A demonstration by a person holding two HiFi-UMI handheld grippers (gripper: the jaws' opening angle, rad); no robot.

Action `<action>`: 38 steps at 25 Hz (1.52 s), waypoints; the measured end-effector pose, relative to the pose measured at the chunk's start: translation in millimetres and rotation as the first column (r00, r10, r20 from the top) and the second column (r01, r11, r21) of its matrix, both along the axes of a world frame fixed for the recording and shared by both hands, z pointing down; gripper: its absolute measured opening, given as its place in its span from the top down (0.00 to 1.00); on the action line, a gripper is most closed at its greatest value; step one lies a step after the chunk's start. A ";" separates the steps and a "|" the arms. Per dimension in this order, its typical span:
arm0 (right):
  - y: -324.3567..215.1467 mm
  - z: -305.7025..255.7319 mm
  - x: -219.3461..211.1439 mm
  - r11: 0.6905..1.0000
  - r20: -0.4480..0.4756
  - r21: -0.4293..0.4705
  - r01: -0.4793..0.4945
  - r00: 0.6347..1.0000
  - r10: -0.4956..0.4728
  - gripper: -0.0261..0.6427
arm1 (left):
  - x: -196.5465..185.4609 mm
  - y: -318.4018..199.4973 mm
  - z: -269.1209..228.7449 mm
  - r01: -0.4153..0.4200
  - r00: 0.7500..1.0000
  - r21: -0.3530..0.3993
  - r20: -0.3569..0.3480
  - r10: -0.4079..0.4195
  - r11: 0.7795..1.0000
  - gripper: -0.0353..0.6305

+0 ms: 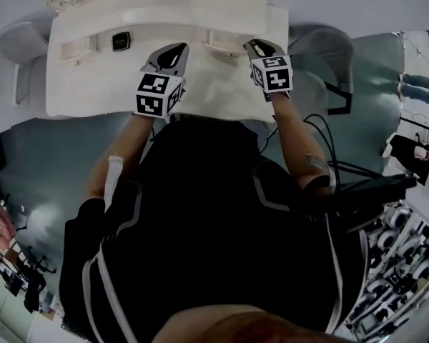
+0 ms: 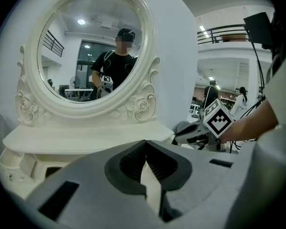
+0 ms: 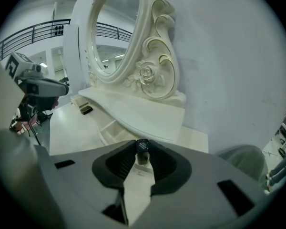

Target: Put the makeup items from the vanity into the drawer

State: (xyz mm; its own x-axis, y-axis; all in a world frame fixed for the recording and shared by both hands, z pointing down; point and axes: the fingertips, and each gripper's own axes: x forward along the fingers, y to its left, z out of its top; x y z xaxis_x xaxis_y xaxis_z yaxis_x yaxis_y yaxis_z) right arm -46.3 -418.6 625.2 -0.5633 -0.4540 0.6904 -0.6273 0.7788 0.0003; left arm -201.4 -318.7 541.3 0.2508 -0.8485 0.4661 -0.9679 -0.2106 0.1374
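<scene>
Right tongs (image 3: 142, 152) pinch small black-capped bottle (image 3: 142, 146) upright at tips, probably for stowing; left tongs (image 2: 145, 144) closed, empty, above bench (image 1: 222, 91).

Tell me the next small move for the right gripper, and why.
Probably ease the right gripper across over the open drawer before letting go. Its jaws pinch a small dark-capped bottle, and in the right gripper view the drawer lies just ahead and left of it.
</scene>
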 end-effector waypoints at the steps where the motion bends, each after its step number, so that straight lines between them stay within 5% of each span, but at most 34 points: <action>1: 0.0 3.4 0.6 1.000 -0.008 -0.003 0.002 1.000 -0.002 0.82 | 0.6 0.1 0.7 0.001 1.000 -0.004 0.000 -0.001 1.000 0.94; 23: -1.0 21.3 0.2 1.000 -0.031 -0.030 0.003 1.000 -0.004 0.81 | 3.6 1.1 2.4 -0.017 1.000 -0.038 -0.023 0.016 0.999 0.94; 38: 1.5 7.5 1.5 0.999 0.006 -0.032 -0.004 1.000 0.004 0.70 | 3.2 -2.8 -5.5 -0.027 0.999 -0.018 -0.032 0.026 0.999 0.94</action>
